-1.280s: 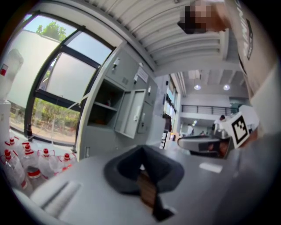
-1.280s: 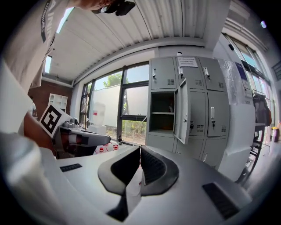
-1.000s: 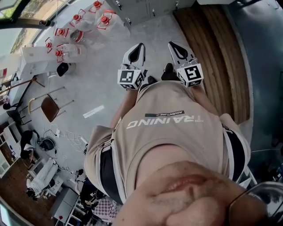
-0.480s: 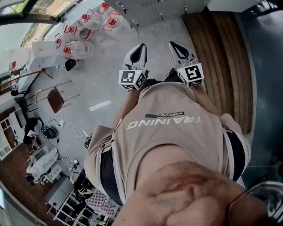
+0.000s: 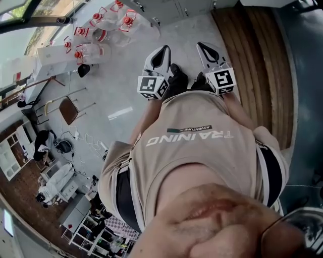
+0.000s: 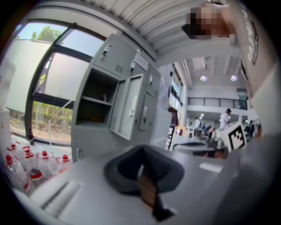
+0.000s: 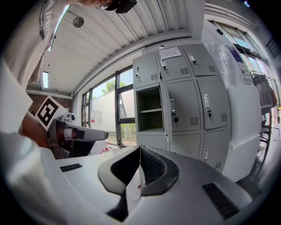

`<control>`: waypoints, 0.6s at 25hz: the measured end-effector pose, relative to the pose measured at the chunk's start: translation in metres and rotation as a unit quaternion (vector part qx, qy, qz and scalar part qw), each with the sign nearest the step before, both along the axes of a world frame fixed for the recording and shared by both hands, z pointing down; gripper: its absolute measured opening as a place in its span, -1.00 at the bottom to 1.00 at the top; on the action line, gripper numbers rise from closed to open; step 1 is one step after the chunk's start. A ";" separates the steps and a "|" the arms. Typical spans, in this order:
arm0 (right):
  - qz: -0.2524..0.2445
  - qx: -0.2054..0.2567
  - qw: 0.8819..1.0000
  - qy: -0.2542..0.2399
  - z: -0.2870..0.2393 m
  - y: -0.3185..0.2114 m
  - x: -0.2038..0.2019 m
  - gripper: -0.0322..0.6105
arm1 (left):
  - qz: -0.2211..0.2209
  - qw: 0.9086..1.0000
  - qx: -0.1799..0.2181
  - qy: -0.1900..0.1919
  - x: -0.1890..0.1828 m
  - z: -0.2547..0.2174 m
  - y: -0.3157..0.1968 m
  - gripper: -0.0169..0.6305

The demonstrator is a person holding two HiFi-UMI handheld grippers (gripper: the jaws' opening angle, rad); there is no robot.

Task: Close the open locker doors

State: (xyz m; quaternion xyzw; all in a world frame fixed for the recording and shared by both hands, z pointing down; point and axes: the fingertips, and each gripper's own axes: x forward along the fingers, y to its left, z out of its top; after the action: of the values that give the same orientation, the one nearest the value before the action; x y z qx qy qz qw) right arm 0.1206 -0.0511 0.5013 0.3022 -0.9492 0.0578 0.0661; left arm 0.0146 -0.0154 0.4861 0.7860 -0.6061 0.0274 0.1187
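A bank of grey lockers (image 7: 184, 101) stands ahead. One middle compartment (image 7: 149, 110) is open, with its door (image 7: 165, 110) swung out edge-on toward me. In the left gripper view the same open door (image 6: 131, 105) hangs beside the shelved compartment (image 6: 94, 99). The lockers' feet (image 5: 171, 7) show at the top of the head view. My left gripper (image 5: 162, 51) and right gripper (image 5: 203, 47) are held side by side at chest height, pointing at the lockers. Both are shut and hold nothing, well short of the door.
Several big water bottles with red caps (image 5: 101, 25) lie on the floor left of the lockers (image 6: 26, 165). A brown chair (image 5: 68, 110) stands at left. Wooden flooring (image 5: 262, 60) runs along the right. A white wrapped unit (image 7: 246, 127) stands right of the lockers.
The floor has slid beneath the head view as the person steps forward, and shoes now show between the grippers. Both grippers stay side by side and shut.
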 end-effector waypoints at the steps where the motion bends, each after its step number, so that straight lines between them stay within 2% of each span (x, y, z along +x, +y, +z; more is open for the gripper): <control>1: 0.002 0.003 1.000 -0.001 -0.001 -0.002 -0.003 -0.86 | 0.000 1.000 -0.001 0.001 -0.004 0.001 -0.001 -0.93; 6: 0.019 0.013 1.000 0.001 -0.008 -0.011 -0.025 -0.86 | 0.012 1.000 0.000 0.012 -0.028 0.008 -0.009 -0.93; 15: 0.039 0.024 0.999 0.004 -0.026 -0.036 -0.071 -0.86 | 0.028 0.998 0.045 0.027 -0.077 -0.010 -0.041 -0.93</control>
State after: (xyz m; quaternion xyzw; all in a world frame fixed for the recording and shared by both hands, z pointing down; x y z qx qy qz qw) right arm 0.0497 -0.0871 0.4754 0.3408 -0.9375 0.0363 0.0599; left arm -0.0621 -0.0560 0.4760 0.8075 -0.5813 -0.0182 0.0984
